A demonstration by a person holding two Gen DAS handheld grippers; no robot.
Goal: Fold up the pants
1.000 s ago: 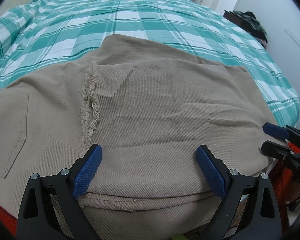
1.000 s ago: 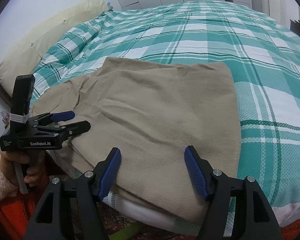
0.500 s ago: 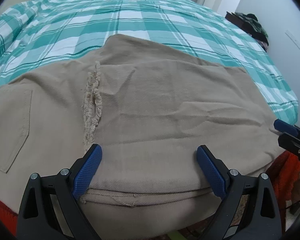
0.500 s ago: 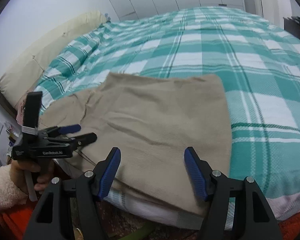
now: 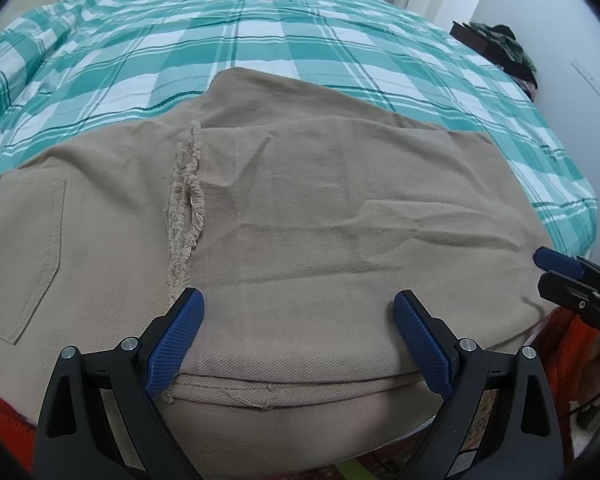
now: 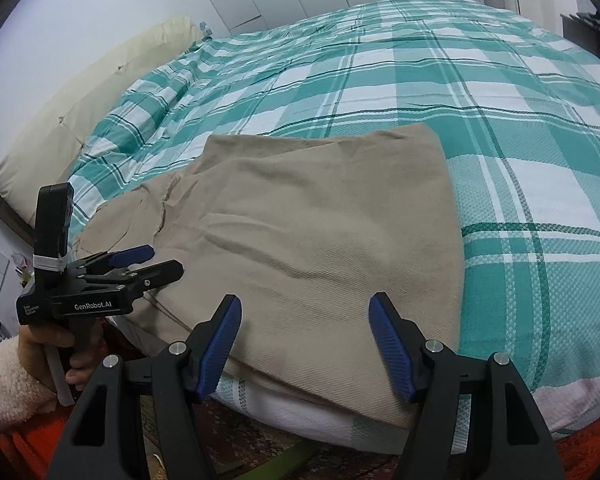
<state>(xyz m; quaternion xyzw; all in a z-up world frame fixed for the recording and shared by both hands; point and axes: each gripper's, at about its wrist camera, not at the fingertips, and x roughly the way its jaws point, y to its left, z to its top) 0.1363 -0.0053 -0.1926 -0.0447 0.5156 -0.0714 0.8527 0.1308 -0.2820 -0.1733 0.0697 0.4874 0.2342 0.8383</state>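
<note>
The beige pants (image 5: pixel 320 216) lie folded on the green plaid bed (image 5: pixel 284 40), close to its near edge, with a frayed hem (image 5: pixel 186 196) and a back pocket (image 5: pixel 20 256) toward the left. My left gripper (image 5: pixel 296 314) hovers open over the near folded edge, its blue pads apart and off the cloth. In the right wrist view the pants (image 6: pixel 320 232) spread ahead of my right gripper (image 6: pixel 306 322), which is open with nothing between its pads. Each gripper shows in the other's view: the left gripper (image 6: pixel 160 262) at the pants' left edge, the right gripper (image 5: pixel 548 274) at their right edge.
A cream headboard (image 6: pixel 80 120) runs along the bed's far left. A dark pile of clothes (image 5: pixel 500 44) sits beyond the bed's far right corner. A hand in a fleece sleeve (image 6: pixel 4 384) holds the left gripper. Orange fabric (image 5: pixel 568 336) shows below the bed edge.
The right wrist view has tilted a little. Both grippers stay open near the bed edge, and the pants have not moved.
</note>
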